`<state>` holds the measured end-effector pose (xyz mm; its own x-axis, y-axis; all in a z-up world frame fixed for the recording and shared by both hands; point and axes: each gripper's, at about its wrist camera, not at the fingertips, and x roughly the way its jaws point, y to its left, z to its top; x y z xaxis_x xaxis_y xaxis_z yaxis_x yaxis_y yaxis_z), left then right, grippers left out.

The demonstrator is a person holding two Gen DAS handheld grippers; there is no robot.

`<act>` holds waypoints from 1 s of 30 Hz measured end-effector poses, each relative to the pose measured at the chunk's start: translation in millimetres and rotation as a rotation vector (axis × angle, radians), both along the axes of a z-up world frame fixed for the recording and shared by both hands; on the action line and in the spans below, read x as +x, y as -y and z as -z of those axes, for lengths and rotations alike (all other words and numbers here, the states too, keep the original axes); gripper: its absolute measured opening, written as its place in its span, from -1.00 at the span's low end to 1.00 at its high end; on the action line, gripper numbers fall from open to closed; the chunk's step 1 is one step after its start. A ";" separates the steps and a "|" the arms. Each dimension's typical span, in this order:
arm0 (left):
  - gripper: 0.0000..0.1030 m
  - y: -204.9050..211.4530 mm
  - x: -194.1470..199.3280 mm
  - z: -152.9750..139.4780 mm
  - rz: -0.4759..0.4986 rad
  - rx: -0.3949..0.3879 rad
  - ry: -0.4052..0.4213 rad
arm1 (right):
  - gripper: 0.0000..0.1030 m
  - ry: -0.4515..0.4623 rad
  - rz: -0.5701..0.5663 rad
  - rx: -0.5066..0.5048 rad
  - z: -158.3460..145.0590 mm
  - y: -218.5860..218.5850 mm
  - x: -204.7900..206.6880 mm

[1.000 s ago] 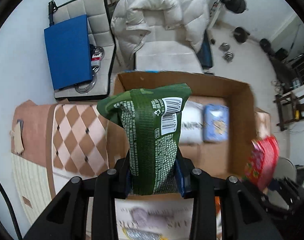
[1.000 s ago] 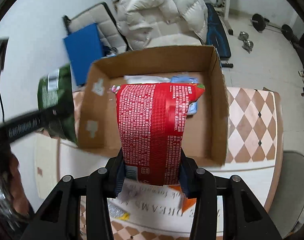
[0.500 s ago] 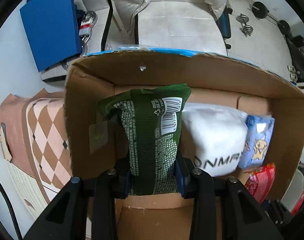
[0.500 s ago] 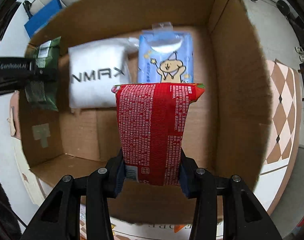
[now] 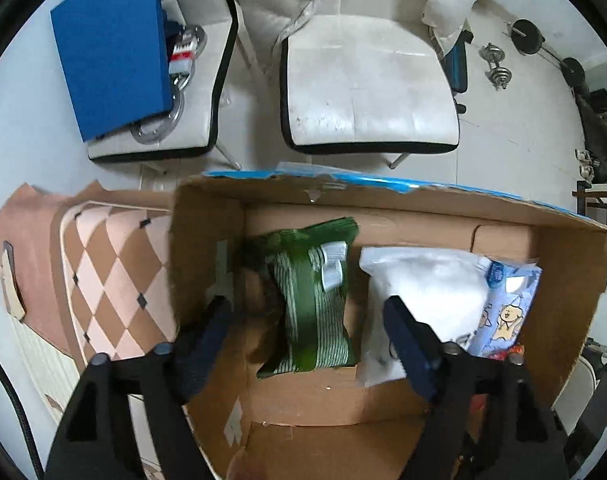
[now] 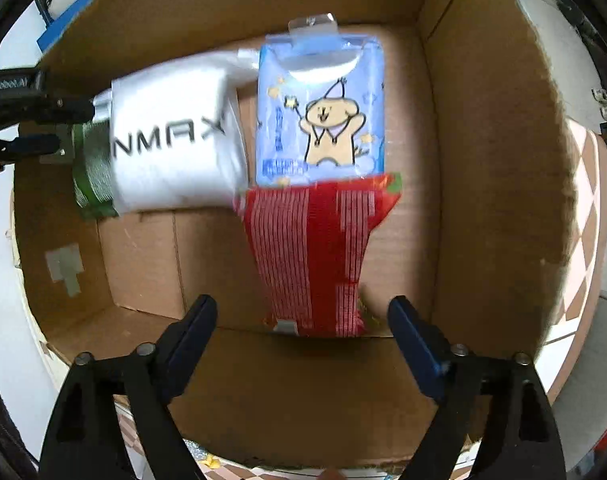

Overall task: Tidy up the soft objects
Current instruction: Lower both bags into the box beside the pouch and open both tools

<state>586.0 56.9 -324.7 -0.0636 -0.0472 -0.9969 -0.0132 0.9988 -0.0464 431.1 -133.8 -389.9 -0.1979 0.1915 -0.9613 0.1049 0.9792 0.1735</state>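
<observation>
A green soft pack [image 5: 313, 296] lies in the left part of the cardboard box [image 5: 383, 200], free between the spread fingers of my left gripper [image 5: 309, 316], which is open. A white pack [image 5: 419, 292] and a blue cartoon pack [image 5: 507, 312] lie to its right. In the right wrist view a red pack [image 6: 319, 252] lies on the box floor [image 6: 143, 264] below the blue pack [image 6: 323, 108], blurred. My right gripper [image 6: 303, 316] is open around its near end. The white pack [image 6: 171, 140] and green pack [image 6: 93, 168] show at left.
The box sits on a table with a brown checked cloth [image 5: 111, 280]. Behind it stand two white chairs [image 5: 367, 88], one with a blue board [image 5: 111, 44]. Weights [image 5: 499, 68] lie on the floor. The left gripper's arm [image 6: 19, 100] reaches in from the left.
Both grippers have opened and let go of their packs. The green pack now lies in the box's left part, the red pack in front of the blue one.
</observation>
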 end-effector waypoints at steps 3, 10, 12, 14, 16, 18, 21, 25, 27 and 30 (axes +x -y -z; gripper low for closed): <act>0.89 2.2 -6.4 -13.5 0.014 0.004 0.024 | 0.95 0.029 -0.014 -0.012 -24.5 -1.5 22.6; 0.90 6.1 -33.9 -46.8 0.032 -0.052 0.097 | 1.00 0.185 -0.022 -0.057 -102.3 -7.7 44.2; 0.91 5.6 -49.1 -57.4 0.029 -0.081 0.118 | 1.00 0.216 -0.032 -0.073 -121.3 -7.5 28.3; 0.91 5.9 -65.5 -68.5 0.033 -0.097 0.150 | 1.00 0.255 -0.040 -0.089 -144.9 -10.1 27.3; 0.91 6.8 -87.9 -82.0 0.038 -0.098 0.192 | 1.00 0.288 -0.034 -0.099 -171.5 -8.1 27.2; 0.91 7.0 -108.7 -93.4 0.039 -0.095 0.231 | 1.00 0.326 -0.027 -0.105 -173.9 0.0 10.4; 0.91 5.7 -138.4 -106.6 0.038 -0.088 0.276 | 1.00 0.388 -0.021 -0.126 -190.6 2.7 -18.0; 0.91 3.6 -173.0 -125.1 0.041 -0.060 0.346 | 1.00 0.446 -0.027 -0.140 -239.1 -2.6 -46.6; 0.91 3.2 -187.7 -135.5 0.044 -0.048 0.381 | 1.00 0.474 -0.029 -0.147 -240.7 -8.5 -69.1; 0.92 2.5 -208.5 -152.7 0.047 -0.028 0.436 | 1.00 0.512 -0.029 -0.166 -206.1 -3.3 -90.0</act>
<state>377.5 54.4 -172.0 0.3605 -0.0814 -0.9292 0.0588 0.9962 -0.0644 341.1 -130.5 -183.8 0.3016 0.0298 -0.9530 0.0201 0.9991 0.0376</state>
